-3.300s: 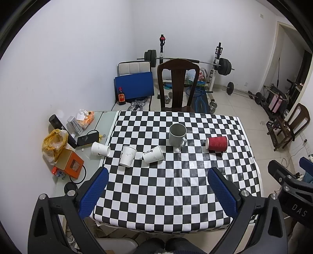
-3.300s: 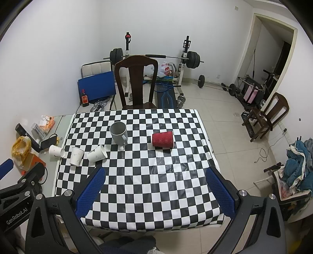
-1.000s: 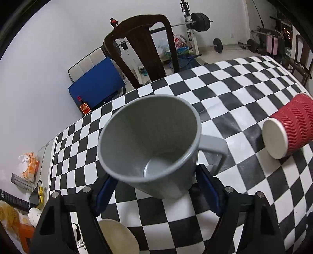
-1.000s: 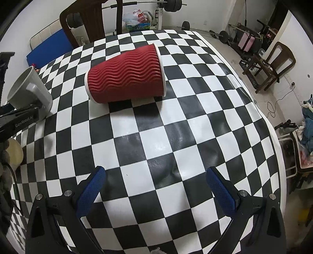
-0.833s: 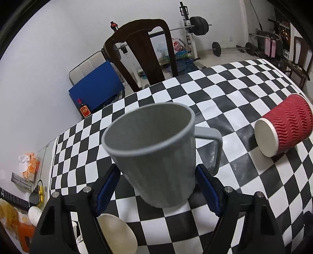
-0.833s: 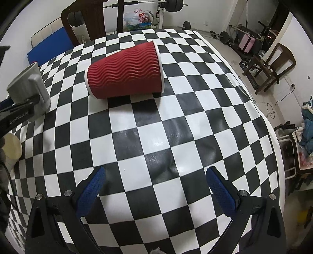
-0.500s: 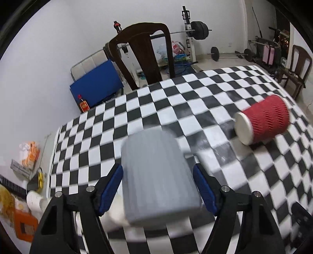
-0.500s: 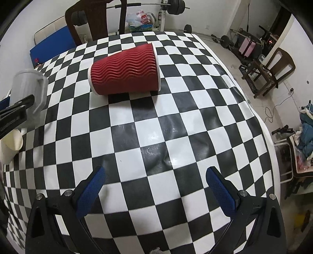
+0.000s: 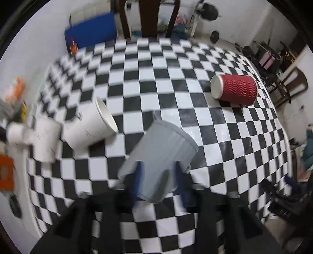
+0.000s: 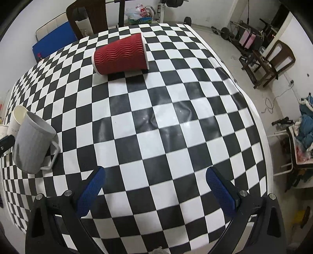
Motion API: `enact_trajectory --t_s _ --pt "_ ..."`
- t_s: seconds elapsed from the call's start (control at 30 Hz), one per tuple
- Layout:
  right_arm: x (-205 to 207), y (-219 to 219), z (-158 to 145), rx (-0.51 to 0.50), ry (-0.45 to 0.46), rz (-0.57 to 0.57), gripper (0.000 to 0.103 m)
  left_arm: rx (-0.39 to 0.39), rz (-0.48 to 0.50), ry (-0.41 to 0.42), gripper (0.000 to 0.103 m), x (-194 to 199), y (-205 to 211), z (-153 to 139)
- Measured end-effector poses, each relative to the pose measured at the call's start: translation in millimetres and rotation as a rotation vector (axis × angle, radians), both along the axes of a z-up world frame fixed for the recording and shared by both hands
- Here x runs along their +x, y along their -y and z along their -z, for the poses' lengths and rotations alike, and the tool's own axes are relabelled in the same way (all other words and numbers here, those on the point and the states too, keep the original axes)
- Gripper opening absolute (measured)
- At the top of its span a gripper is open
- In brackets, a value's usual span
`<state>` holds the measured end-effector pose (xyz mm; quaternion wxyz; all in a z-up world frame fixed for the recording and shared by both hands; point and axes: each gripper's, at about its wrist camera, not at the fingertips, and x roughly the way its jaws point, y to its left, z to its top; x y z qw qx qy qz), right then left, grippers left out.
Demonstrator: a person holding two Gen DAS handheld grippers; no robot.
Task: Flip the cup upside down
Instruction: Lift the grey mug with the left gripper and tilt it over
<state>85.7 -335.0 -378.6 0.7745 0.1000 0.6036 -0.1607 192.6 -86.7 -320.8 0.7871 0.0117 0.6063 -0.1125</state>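
Note:
My left gripper (image 9: 158,175) is shut on the grey mug (image 9: 158,156) and holds it above the checkered table (image 9: 176,58), tilted with its rim away from me and its base toward the camera. The view is blurred by motion. In the right wrist view the grey mug (image 10: 31,144) shows at the far left, tilted, handle toward the table. My right gripper (image 10: 154,187) is open and empty over the near middle of the table (image 10: 176,136). A red ribbed paper cup (image 9: 234,90) lies on its side at the right; it also shows in the right wrist view (image 10: 121,56).
White paper cups lie to the left: one on its side (image 9: 90,125), one upside down (image 9: 46,142), one further left (image 9: 15,132). A dark wooden chair (image 9: 148,17) stands behind the table. An orange box (image 9: 5,173) sits at the left edge. Gym gear lies on the floor beyond.
My left gripper has lifted the grey mug and tipped it over, so its base now faces the camera. My right gripper has drawn back from the red cup.

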Motion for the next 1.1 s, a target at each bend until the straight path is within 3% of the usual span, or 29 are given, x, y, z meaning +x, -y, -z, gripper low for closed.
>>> enact_trajectory --t_s 0.07,0.13,0.37,0.5,0.83,1.1 --pt "-0.1 1.6 -0.1 0.013 0.0 0.015 0.103 -0.039 -0.039 -0.044 0.054 11.4 0.1 9.0" --pt "3.2 1.3 0.1 0.017 -0.001 0.023 0.103 -0.026 -0.022 -0.043 0.055 22.1 10.2 14.7" --pt "16.5 3.3 -10.1 0.01 0.014 0.044 0.103 0.305 0.339 -0.023 0.076 17.2 76.1 45.1" --pt "19.5 6.3 -13.3 -0.002 0.007 0.059 0.103 0.317 0.392 0.022 0.076 11.7 84.4 47.9" --pt "11.0 2.2 -12.2 0.017 -0.035 0.054 0.103 0.187 0.231 -0.023 0.071 -15.3 57.4 11.3" --pt "-2.1 -3.4 -15.2 0.048 -0.049 0.033 0.103 -0.042 -0.105 -0.188 0.07 -41.4 16.1 4.8"
